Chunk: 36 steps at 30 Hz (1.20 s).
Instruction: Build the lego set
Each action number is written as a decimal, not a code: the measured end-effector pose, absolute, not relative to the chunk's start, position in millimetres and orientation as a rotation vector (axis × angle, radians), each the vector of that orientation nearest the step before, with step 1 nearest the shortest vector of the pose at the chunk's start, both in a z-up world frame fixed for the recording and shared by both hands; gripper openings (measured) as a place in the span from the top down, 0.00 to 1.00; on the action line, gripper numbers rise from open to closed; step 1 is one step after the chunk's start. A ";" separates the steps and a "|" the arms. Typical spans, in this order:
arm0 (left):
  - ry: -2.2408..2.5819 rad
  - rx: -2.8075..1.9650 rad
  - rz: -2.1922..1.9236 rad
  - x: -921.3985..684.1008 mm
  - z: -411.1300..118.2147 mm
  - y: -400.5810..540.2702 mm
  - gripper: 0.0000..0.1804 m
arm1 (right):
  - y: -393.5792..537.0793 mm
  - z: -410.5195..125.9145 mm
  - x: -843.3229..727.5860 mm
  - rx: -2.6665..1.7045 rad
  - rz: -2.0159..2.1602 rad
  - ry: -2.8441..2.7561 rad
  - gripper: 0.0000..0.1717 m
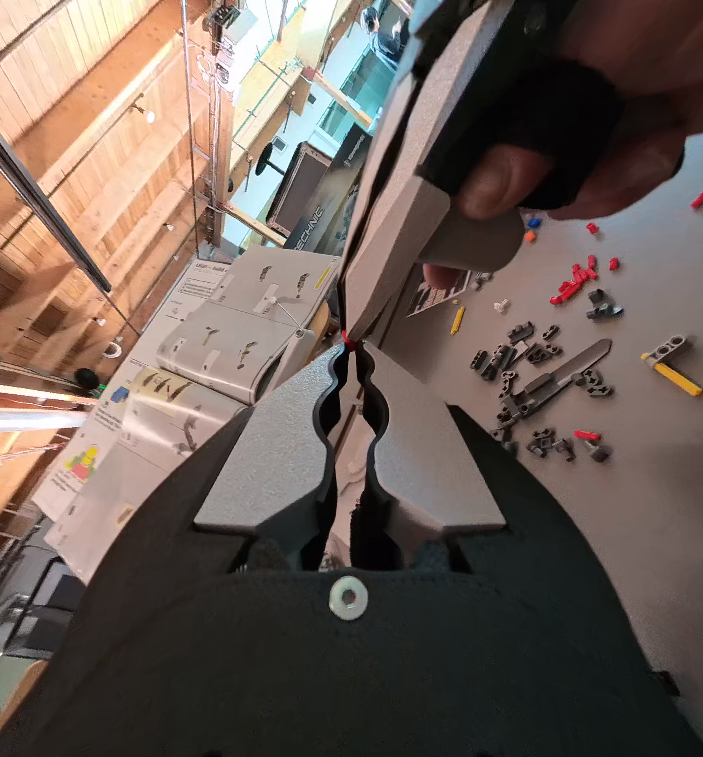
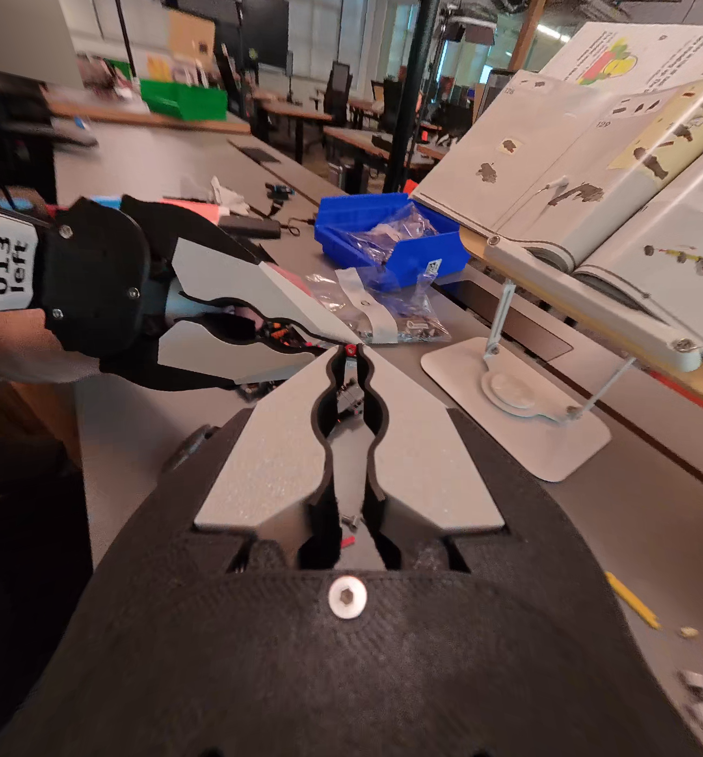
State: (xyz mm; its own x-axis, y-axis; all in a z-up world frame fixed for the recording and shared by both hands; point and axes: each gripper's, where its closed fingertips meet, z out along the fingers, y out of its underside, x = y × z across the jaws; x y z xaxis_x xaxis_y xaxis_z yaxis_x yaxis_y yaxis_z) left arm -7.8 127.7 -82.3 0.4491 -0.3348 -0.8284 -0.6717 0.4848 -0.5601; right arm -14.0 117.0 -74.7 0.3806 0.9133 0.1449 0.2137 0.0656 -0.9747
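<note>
From where I sat at the controls, far left in the right wrist view, a hand (image 2: 10, 340) held the left gripper (image 2: 343, 343), its fingers lying sideways over the grey table (image 2: 423, 368) with the tips drawn together. Those tips met the right gripper (image 2: 350, 349) tip to tip, and a small red peg (image 2: 350, 349) sat right at that meeting point, above the table. The right fingers (image 2: 300, 409) were closed on the peg, one tip pressing it from each side. Whether the left tips also pinched the peg or only touched it, I could not tell. Behind the tips lay clear bags of small parts (image 2: 403, 319), then a blue bin (image 2: 382, 233) holding another bag, and farther right a white stand (image 2: 513, 405) carried an open instruction book (image 2: 567, 164). In the left wrist view the same red peg (image 1: 349, 342) showed at the nearly closed tips of the left gripper (image 1: 350, 347), with the right gripper (image 1: 352, 336) coming down from above in a gloved hand (image 1: 567, 135). To the right of it, loose parts were scattered on the table (image 1: 648, 573): dark grey pieces (image 1: 546, 389), a heap of red pegs (image 1: 573, 282) and a yellow rod (image 1: 677, 379).
</note>
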 end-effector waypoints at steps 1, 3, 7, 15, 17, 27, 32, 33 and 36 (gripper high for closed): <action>1.148 -1.089 0.300 -7.9 -82.3 127.7 0.99 | 117.0 -75.5 -14.0 -1.438 0.686 -1.110 0.99; 1.170 -1.070 0.367 -8.3 -83.8 128.5 0.99 | 117.4 -77.6 -13.5 -1.447 0.605 -1.155 0.99; 1.192 -1.044 0.440 -8.3 -85.0 128.9 0.99 | 118.5 -80.3 -12.3 -1.448 0.493 -1.212 0.99; 1.220 -1.013 0.501 -7.6 -88.7 129.4 1.00 | 118.8 -84.6 -11.9 -1.426 0.422 -1.277 0.99; 1.221 -1.008 0.503 -7.1 -88.9 129.5 1.00 | 118.8 -84.9 -11.3 -1.422 0.437 -1.278 0.99; 1.204 -0.955 0.534 -5.0 -85.6 129.0 0.99 | 118.0 -82.2 -9.3 -1.333 0.319 -1.272 0.99; 1.205 -0.937 0.543 -3.1 -85.4 127.9 1.00 | 117.1 -82.5 -8.5 -1.313 0.281 -1.281 0.98; 1.206 -0.936 0.543 -2.8 -85.7 127.7 1.00 | 116.9 -82.8 -8.2 -1.309 0.279 -1.284 0.98; 1.207 -0.920 0.549 -1.9 -85.3 126.8 0.99 | 115.9 -82.7 -7.4 -1.303 0.290 -1.288 0.99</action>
State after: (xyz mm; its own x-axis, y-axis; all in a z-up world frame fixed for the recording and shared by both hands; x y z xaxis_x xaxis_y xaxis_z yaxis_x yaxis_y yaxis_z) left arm -1.9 126.8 -85.3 0.2960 -0.1052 -0.9494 -0.7843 0.5405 -0.3044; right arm -7.4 115.9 -82.7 0.3519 0.7743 0.5260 0.4745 0.3368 -0.8133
